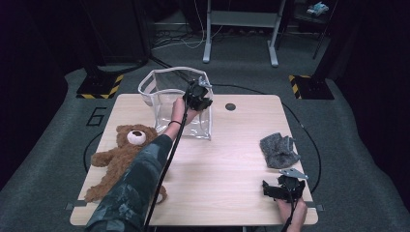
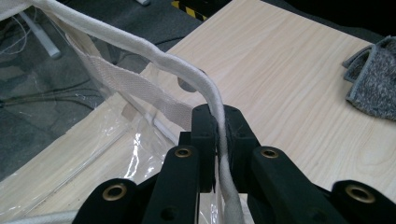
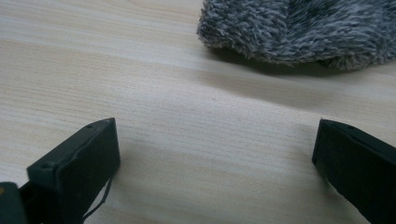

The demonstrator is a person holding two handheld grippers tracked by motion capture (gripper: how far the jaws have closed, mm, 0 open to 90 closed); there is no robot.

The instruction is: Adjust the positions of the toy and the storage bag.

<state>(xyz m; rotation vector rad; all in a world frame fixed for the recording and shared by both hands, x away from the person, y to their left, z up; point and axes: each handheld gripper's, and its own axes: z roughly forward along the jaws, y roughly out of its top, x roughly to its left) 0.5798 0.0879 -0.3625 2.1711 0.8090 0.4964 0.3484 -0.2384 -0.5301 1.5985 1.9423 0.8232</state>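
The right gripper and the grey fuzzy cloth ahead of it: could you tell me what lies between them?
Nothing: in the right gripper view, bare wooden table runs from the open right gripper to the grey fuzzy cloth.

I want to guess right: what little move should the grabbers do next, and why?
Probably the right gripper, jaws open, moves forward to the grey cloth just ahead. The left gripper already pinches the clear bag's rim, holding its mouth open.

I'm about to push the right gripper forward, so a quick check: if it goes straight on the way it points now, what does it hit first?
Probably the grey fuzzy cloth, lying just ahead of the open right gripper, slightly right of centre. Bare table lies between them.
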